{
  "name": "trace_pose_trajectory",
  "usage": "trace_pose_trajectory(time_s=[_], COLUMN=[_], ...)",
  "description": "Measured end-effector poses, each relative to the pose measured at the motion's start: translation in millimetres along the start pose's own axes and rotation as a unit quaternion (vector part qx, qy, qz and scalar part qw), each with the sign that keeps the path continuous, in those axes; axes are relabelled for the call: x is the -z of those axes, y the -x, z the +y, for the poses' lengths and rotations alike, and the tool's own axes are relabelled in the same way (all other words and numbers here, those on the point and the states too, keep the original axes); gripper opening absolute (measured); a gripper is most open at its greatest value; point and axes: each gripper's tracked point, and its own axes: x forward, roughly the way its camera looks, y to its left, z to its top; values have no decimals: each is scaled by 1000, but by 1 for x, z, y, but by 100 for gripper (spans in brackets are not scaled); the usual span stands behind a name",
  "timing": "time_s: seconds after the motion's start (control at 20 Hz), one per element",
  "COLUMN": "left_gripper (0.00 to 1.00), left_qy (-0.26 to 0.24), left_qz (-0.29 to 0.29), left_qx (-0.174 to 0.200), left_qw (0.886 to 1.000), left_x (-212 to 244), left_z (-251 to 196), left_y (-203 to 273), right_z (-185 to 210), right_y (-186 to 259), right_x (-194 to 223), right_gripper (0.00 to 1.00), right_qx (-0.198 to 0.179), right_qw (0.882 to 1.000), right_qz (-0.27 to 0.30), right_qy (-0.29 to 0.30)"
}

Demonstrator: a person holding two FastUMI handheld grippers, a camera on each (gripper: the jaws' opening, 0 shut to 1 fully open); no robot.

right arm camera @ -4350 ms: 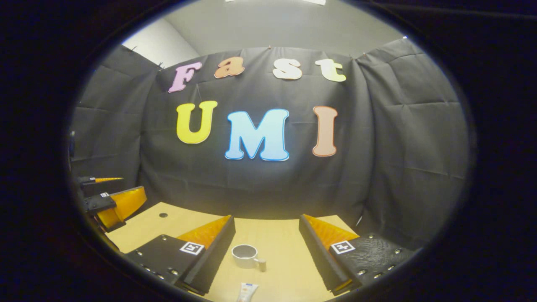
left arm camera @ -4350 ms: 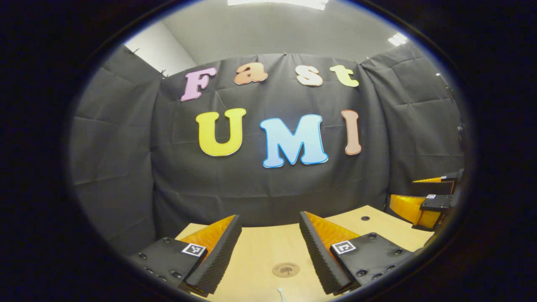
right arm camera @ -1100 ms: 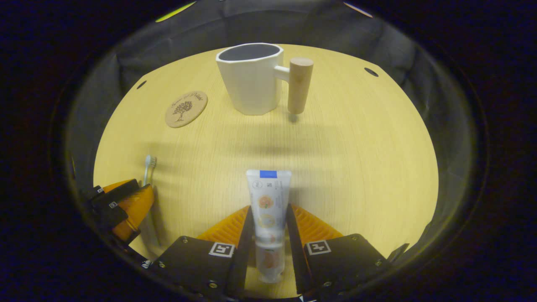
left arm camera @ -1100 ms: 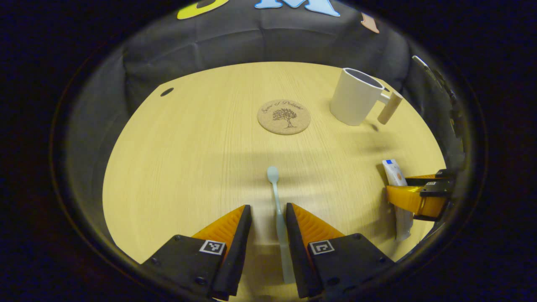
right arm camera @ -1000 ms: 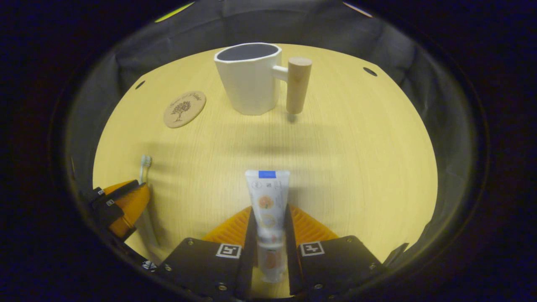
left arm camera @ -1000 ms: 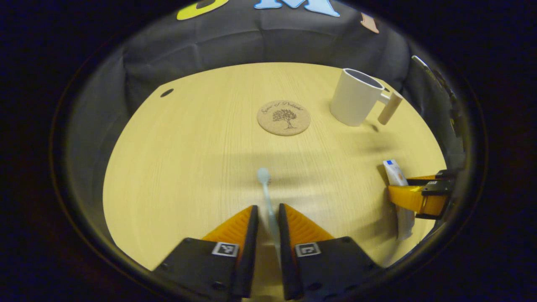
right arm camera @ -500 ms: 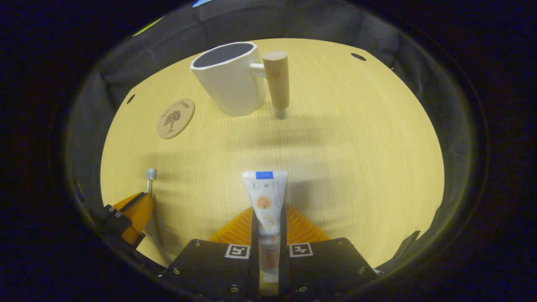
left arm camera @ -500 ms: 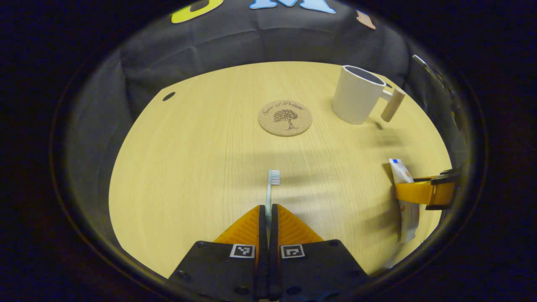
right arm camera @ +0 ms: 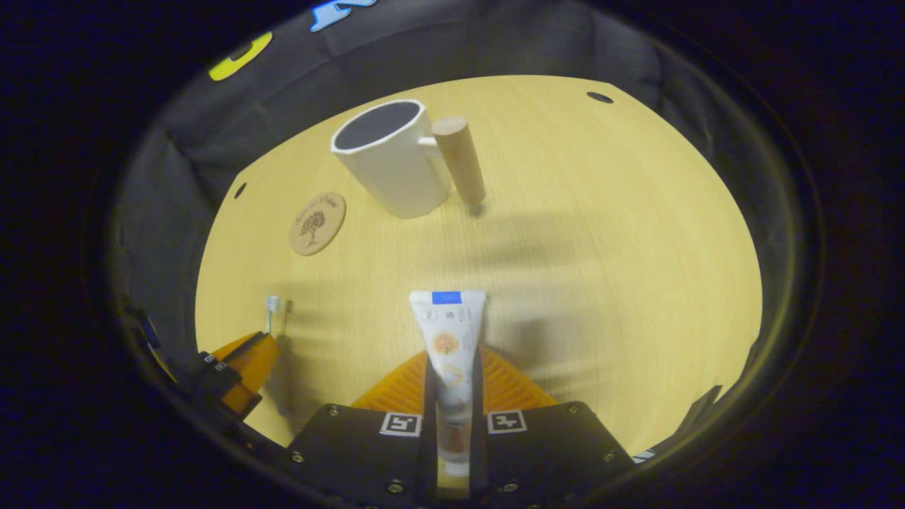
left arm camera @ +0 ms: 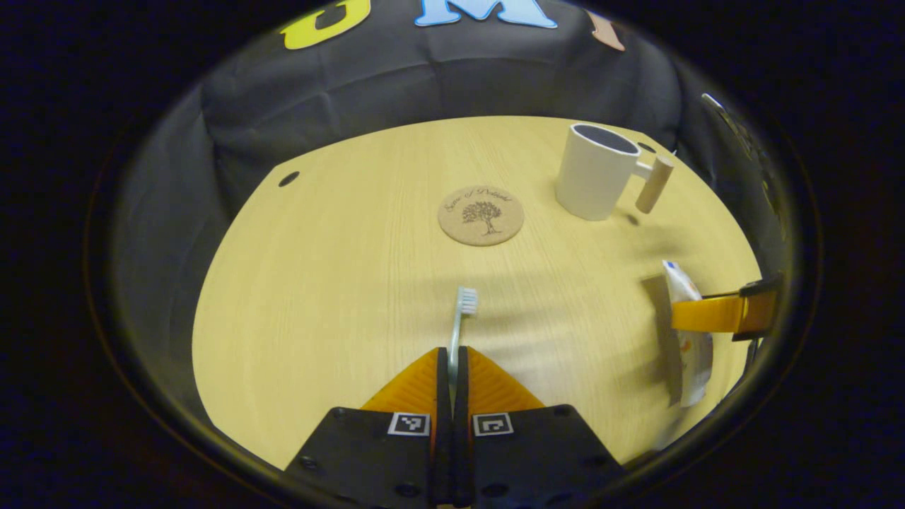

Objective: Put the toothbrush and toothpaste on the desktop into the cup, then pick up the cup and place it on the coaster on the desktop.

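The left gripper (left arm camera: 451, 357) pinches the toothbrush (left arm camera: 461, 316) and the right gripper (right arm camera: 452, 378) pinches the toothpaste (right arm camera: 448, 339), the cup (right arm camera: 392, 170) beyond.

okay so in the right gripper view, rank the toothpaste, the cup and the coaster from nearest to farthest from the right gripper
1. Toothpaste: clamped between the fingers of the right gripper, pointing forward.
2. Cup: ahead across the desktop, slightly left, handle to its right.
3. Coaster: left of the cup; too close to the cup's range to rank.

Light wooden desktop (left arm camera: 318, 283), round cork coaster (left arm camera: 481, 215), white cup (left arm camera: 595, 182) beside it
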Motion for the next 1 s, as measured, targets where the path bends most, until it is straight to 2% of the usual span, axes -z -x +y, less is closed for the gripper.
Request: trace_pose_trajectory(time_s=[0.55, 1.0], left_gripper=[7, 8], left_qy=[12, 8], left_qz=[-54, -79], left_qx=[-2, -1], left_qw=[998, 997], left_x=[-41, -66], left_z=[7, 12], left_y=[26, 37], right_z=[19, 39], right_y=[50, 74], right_x=[-62, -136], right_gripper=[19, 19], right_qx=[-39, -67], right_qw=[996, 986], right_qz=[-80, -146], right_qy=[-14, -31])
